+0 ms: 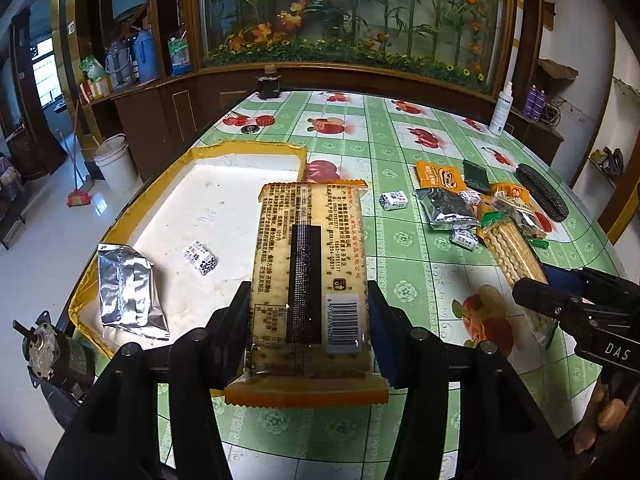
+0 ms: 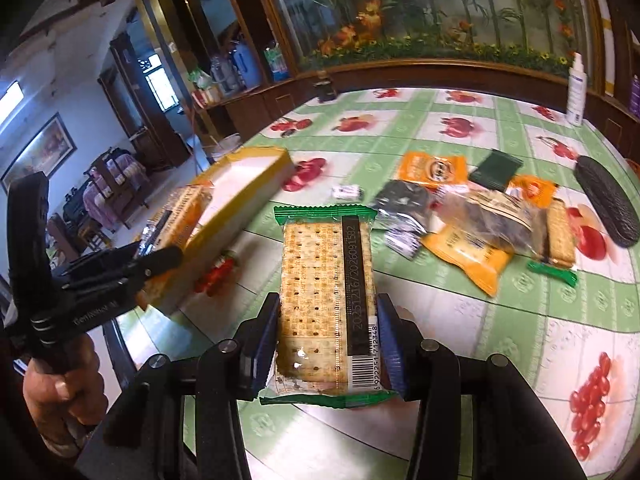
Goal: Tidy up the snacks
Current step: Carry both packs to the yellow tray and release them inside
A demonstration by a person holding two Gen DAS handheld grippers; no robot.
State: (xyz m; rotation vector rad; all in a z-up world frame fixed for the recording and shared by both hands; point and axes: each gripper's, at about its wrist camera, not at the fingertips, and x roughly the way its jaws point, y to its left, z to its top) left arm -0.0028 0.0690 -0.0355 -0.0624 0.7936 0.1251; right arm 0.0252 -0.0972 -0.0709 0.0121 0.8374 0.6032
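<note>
the table, under a green checked cloth printed with red fruit, fills both views. on its left side lies the shallow yellow-edged box with a white floor, holding a silver foil pouch at its near left and a small black-and-white candy just right of that. far right on the cloth sits the loose snack pile (orange packs, foil bags, small candies, one long cracker sleeve). the left gripper is clamped on the orange-trimmed cracker pack, pads pressing its long sides near the barcode end, the pack jutting forward over the box's right edge. the right gripper pinches the green-trimmed cracker pack the same way, lifted clear of the cloth, near the middle of the table.
</note>
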